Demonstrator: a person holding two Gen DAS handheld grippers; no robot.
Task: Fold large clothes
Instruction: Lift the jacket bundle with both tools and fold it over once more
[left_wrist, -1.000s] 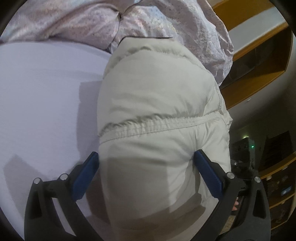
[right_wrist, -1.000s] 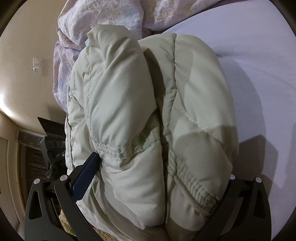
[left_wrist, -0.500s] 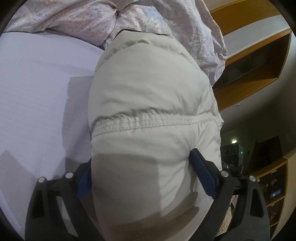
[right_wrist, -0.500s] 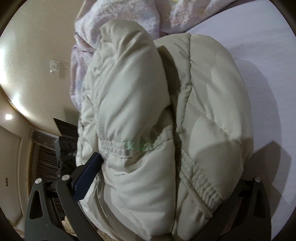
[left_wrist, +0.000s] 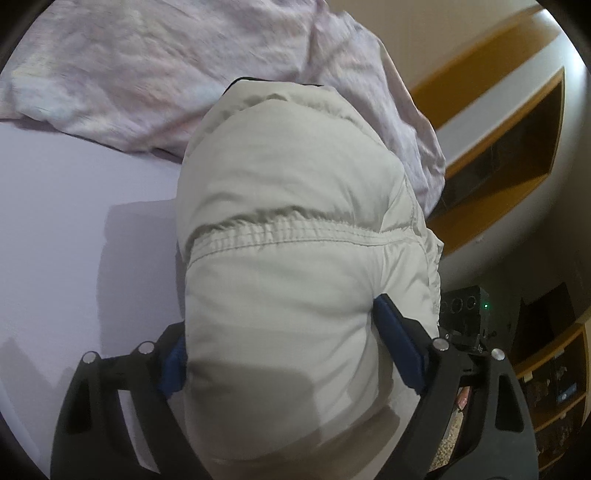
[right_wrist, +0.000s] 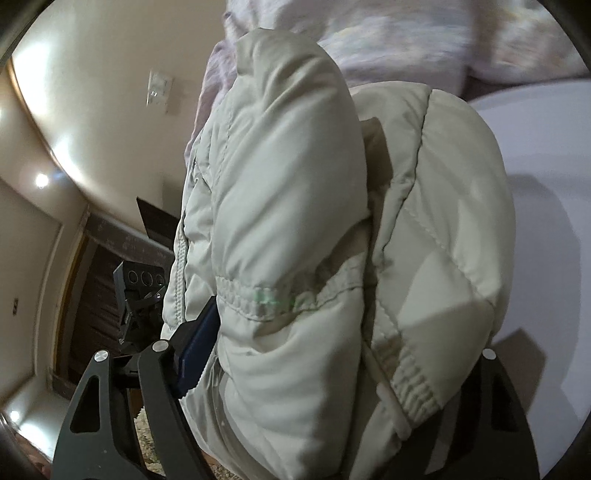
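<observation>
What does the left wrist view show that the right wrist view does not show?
Only the left wrist view shows the wooden wall shelf and both blue pads pressing the puffy jacket.

Only the right wrist view shows the wall switch, the ceiling lights and the jacket's folded halves lying side by side.

Both show the jacket, the purple sheet and the floral bedding.

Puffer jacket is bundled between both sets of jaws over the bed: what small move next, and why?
Probably carry the puffer jacket a little further over the bed sheet and set it down. Both the left gripper and right gripper have just been closing on the folded bundle, with the rumpled duvet just beyond it.
</observation>
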